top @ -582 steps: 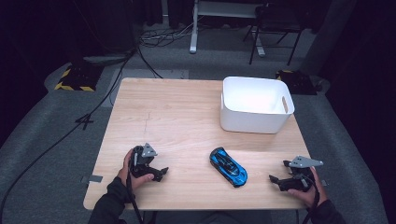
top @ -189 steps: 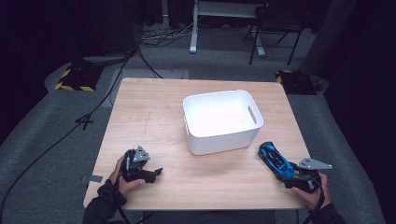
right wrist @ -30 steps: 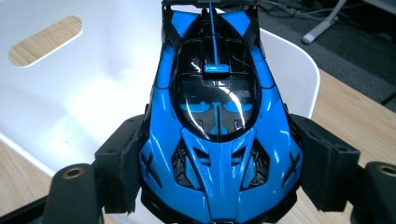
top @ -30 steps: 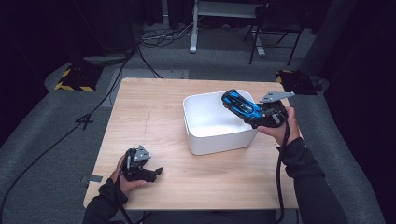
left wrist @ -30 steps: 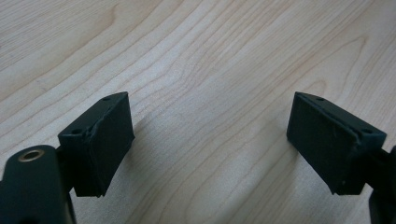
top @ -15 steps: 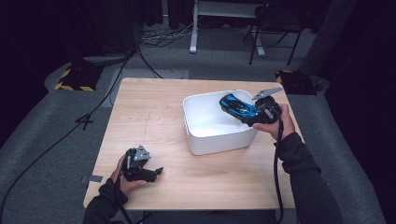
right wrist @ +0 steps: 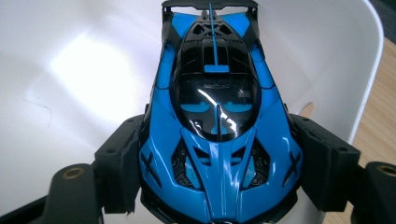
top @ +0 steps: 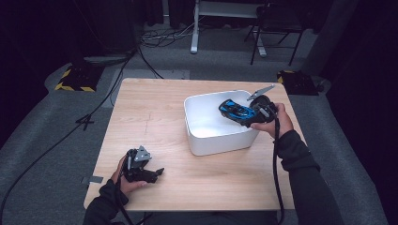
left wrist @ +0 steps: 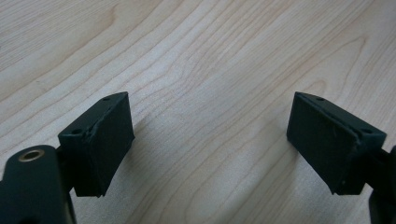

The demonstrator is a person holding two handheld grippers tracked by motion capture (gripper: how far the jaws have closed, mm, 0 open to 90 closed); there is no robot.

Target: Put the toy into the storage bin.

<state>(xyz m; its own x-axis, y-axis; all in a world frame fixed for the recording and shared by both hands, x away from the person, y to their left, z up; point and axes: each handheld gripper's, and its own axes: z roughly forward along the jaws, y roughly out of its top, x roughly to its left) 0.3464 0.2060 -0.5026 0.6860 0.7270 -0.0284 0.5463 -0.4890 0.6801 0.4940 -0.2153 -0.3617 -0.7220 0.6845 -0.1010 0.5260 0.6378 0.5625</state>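
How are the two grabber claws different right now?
The right gripper is shut on the blue toy car, but the left gripper is open with nothing between its jaws. The right gripper is held up over the white bin; the left gripper sits low by the wooden table, far from the bin. Both have black jaws and are held in a hand.

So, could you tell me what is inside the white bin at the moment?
The white bin shows bare white floor. The blue toy car, clamped by the right gripper, hangs over its far right part, not yet set down. The car hides the floor beneath it.
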